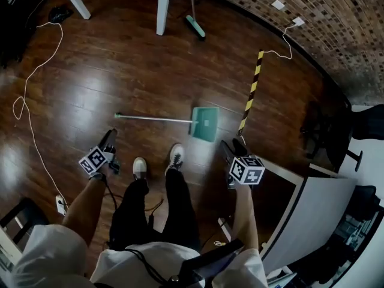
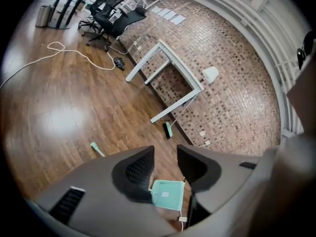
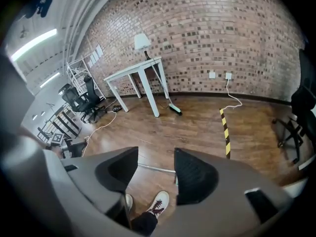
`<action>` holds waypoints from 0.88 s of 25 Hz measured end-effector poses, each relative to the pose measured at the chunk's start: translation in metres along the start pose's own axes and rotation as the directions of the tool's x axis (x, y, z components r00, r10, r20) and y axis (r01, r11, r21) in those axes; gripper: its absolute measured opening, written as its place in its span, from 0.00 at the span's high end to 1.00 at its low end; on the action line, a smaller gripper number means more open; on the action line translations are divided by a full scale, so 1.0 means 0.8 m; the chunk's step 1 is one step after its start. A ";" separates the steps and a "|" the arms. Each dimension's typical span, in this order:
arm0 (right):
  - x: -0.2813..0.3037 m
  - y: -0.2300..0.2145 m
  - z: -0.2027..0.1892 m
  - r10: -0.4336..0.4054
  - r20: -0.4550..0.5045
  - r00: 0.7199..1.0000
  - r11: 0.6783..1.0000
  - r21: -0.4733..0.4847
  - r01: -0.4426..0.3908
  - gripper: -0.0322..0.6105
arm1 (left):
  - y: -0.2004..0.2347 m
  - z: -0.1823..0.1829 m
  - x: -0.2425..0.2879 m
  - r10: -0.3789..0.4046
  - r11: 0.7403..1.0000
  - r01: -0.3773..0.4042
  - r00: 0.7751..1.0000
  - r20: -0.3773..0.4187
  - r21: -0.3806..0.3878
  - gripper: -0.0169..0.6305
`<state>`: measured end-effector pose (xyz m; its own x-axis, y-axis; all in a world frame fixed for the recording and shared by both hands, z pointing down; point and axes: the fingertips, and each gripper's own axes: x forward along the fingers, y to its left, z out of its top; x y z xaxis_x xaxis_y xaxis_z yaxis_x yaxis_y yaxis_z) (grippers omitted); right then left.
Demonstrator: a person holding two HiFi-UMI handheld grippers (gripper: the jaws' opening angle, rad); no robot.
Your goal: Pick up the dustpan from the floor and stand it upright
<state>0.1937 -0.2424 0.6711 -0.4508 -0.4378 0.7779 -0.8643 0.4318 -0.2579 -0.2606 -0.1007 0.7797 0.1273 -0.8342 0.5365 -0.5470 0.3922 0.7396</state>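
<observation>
Person's legs fill the bottom centre, shoes pointing at the dustpan. Wood floor spans the view, and the brick wall curves along its top-right edge. White board sits lower right, its near edge close beside the right gripper. White table legs stand at top, with a broom head on the floor just beside them. The dustpan lies flat on the floor just ahead of the shoes, green pan to the right, long handle running left (its tip ends ahead of the left gripper). A wide stretch of floor separates it from the table legs. Striped tape runs from near the pan's right edge toward the wall. White cable loops down the left side. The left gripper is off the floor, jaws partly apart, gripping nothing. The right gripper is just right of the pan, jaws wide apart, empty.
</observation>
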 end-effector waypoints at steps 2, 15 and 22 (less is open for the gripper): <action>0.040 -0.023 -0.010 0.010 -0.004 1.000 1.000 0.021 -0.010 0.58 | 0.028 -0.018 0.029 0.034 0.999 -0.034 0.999 0.005 -0.029 0.73; 0.256 -0.183 -0.196 -0.049 -0.142 0.989 0.997 0.054 0.058 0.58 | 0.226 -0.146 0.236 0.088 0.994 -0.088 0.996 -0.007 -0.071 0.73; 0.349 -0.232 -0.279 -0.038 -0.174 0.984 0.998 0.042 0.046 0.58 | 0.320 -0.218 0.310 0.072 0.988 -0.073 0.997 -0.012 -0.134 0.70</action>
<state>0.2781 -0.2684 1.0638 -0.3722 -0.3099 0.8749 -0.8926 0.3780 -0.2458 -0.2246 -0.1395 1.1730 0.0975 -0.7990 0.5934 -0.4393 0.5004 0.7461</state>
